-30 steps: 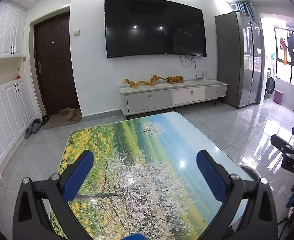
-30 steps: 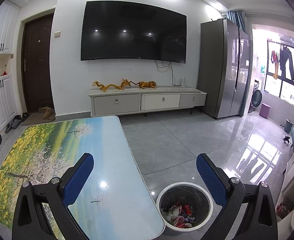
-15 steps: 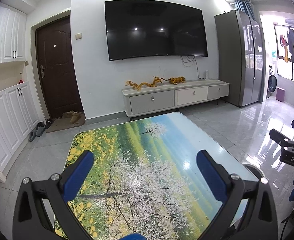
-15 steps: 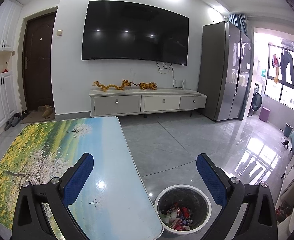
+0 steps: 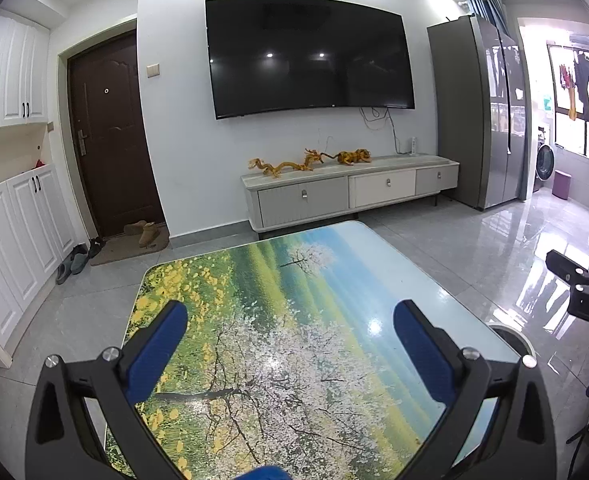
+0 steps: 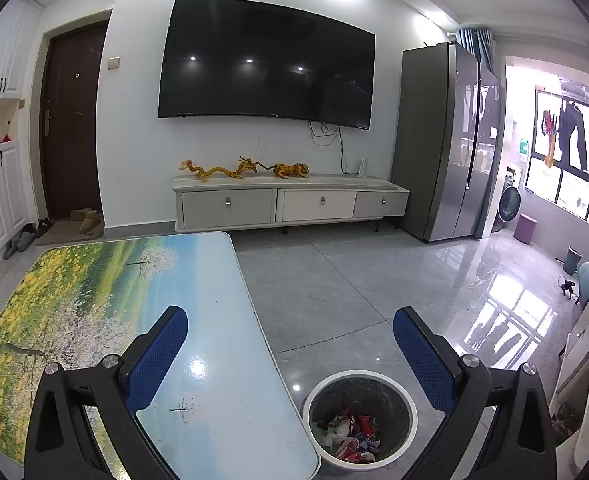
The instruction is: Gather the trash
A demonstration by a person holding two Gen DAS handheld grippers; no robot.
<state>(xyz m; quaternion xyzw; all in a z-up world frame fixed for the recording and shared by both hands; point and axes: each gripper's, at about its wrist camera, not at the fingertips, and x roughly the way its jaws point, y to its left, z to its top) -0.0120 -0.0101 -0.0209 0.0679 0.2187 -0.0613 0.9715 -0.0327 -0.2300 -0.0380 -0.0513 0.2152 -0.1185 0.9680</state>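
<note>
Trash (image 6: 354, 434), a heap of crumpled wrappers in red, white and blue, is lying at the bottom of a round waste bin (image 6: 408, 400) with a pale rim and a dark inner wall. The bin is standing on the grey tiled floor (image 6: 334, 292), just beside the near right corner of the table (image 6: 222, 384). Print on the wrappers is too small to read.

The right gripper (image 6: 290, 334) is hanging above the table edge and the bin, its jaws spread wide with nothing between the blue pads (image 6: 422, 356); the bin is showing through the gap, closer to the right finger. The left gripper (image 5: 290, 336) is hovering over the table (image 5: 278, 280) with its jaws likewise gaping wide and gripping nothing. The tabletop is carrying a printed landscape: yellow flowers, a white blossoming tree, green fields and a blue sky.

In the left wrist view, the black body of the right gripper (image 5: 582, 292) is poking in at the right edge, and the white letters "DAS" are reading on it; any further letters are being cut off by the frame. A sliver of the bin's rim (image 5: 514, 336) is peeking out past the table's right edge.

Beyond the table, a large dark television (image 6: 266, 74) is hanging on the white wall above a low cabinet with three drawers (image 6: 290, 204), where golden dragon figurines (image 6: 242, 170) are sitting. A grey refrigerator (image 6: 446, 144) is standing to the right, a dark brown door (image 6: 70, 120) to the left, with boots and slippers (image 6: 54, 224) lying near it.
</note>
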